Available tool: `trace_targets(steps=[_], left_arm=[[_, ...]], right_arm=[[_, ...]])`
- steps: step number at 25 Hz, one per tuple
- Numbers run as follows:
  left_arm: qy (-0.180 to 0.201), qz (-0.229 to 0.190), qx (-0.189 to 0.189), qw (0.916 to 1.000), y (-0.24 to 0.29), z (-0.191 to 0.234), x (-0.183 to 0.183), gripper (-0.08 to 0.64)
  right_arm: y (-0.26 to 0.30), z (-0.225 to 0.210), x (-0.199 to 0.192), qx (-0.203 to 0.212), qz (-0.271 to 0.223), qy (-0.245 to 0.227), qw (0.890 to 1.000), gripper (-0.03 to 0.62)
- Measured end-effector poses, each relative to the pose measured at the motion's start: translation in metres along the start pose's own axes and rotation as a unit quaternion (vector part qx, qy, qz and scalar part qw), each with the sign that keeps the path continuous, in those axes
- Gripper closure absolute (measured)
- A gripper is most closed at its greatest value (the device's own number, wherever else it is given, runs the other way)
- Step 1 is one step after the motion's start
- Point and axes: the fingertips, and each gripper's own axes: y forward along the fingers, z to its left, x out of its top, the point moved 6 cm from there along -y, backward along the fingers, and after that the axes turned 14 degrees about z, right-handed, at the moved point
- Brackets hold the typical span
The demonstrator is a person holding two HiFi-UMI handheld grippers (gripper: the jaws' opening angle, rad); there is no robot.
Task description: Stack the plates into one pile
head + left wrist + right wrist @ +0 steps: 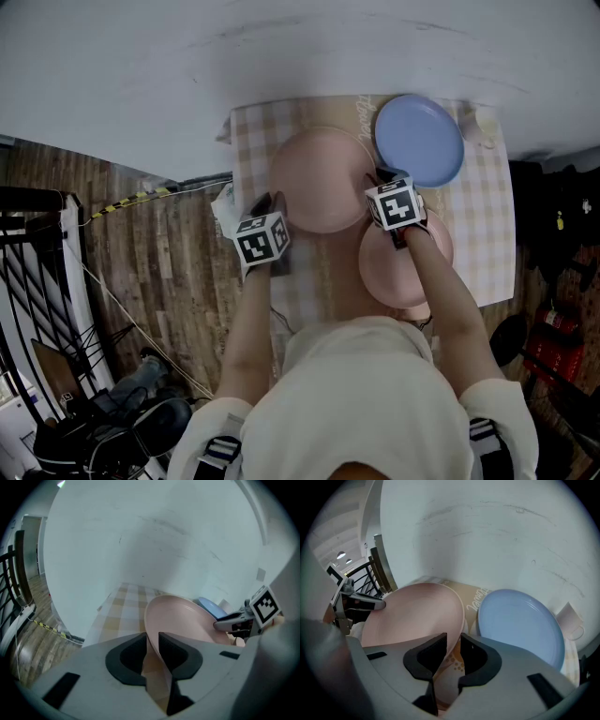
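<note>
Head view: a round pink plastic plate [319, 183] is sitting at the middle of the tabletop [487, 244], with the left gripper [153, 644] and right gripper [453, 644] pinching its opposite rims. It is likely handling light, stiff and slippery, so the rims are offering the best hold.

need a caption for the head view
Left gripper and right gripper clamp opposite rims of the far pink plate; blue plate lies beside it.
</note>
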Motion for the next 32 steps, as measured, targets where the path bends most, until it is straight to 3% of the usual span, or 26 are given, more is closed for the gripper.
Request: trace_targets(steps=[9,32], left_arm=[[0.004,0.005,0.004,1.0,-0.005,0.0,-0.003,0.491],[0.011,-0.036,0.006,0.9993,-0.051,-0.014,-0.007,0.497]], right_arm=[[-0.007,0.004,0.001,-0.001,-0.011,0.012,1.0,0.523],[-0.061,0.016,-0.004,-0.017,-0.076,0.016,0.997,0.529]])
